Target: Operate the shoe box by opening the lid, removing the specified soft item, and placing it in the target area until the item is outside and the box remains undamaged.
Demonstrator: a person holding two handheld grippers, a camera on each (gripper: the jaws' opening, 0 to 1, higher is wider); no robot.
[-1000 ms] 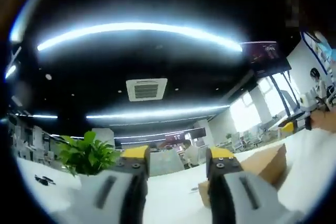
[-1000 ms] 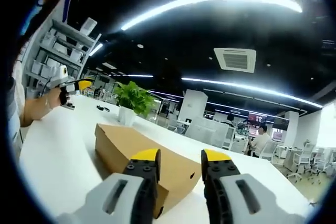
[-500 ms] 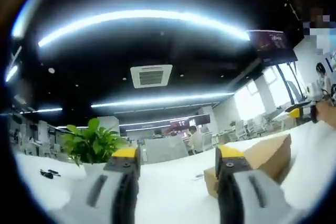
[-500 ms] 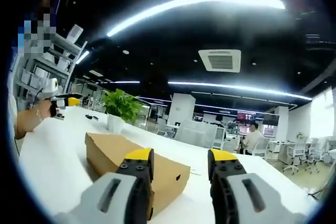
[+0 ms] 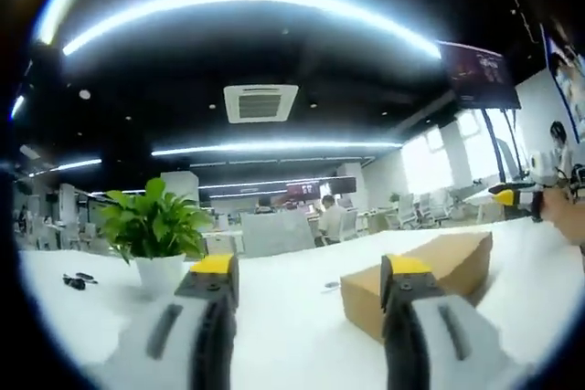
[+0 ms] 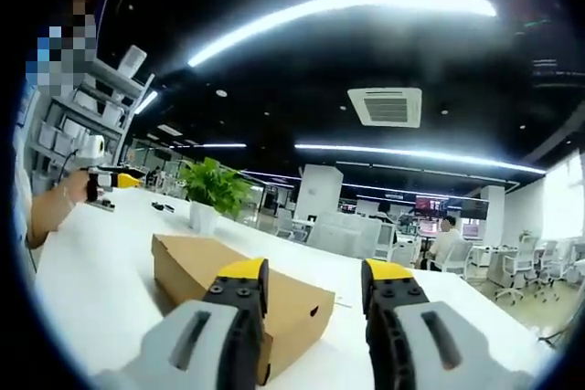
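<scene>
The brown cardboard shoe box (image 5: 430,273) lies shut on the white table (image 5: 292,317), ahead and to the right of my left gripper (image 5: 311,267). That gripper is open, held above the table with nothing between its yellow-tipped jaws. In the right gripper view the same shoe box (image 6: 196,267) sits just beyond and left of my right gripper (image 6: 315,271), which is also open and empty. The right gripper (image 5: 508,196) appears at the far right of the left gripper view, held in a hand. The left gripper (image 6: 111,180) shows at the left of the right gripper view.
A potted green plant (image 5: 154,230) in a white pot stands on the table left of the box, also seen as the plant (image 6: 213,191) behind it. A small dark object (image 5: 75,279) lies far left. Shelves (image 6: 78,107) stand at the left. Office desks and seated people are beyond.
Both views have shifted a little, and the box now shows more fully in the left gripper view. The jaws of both grippers stand slightly wider apart than a second ago.
</scene>
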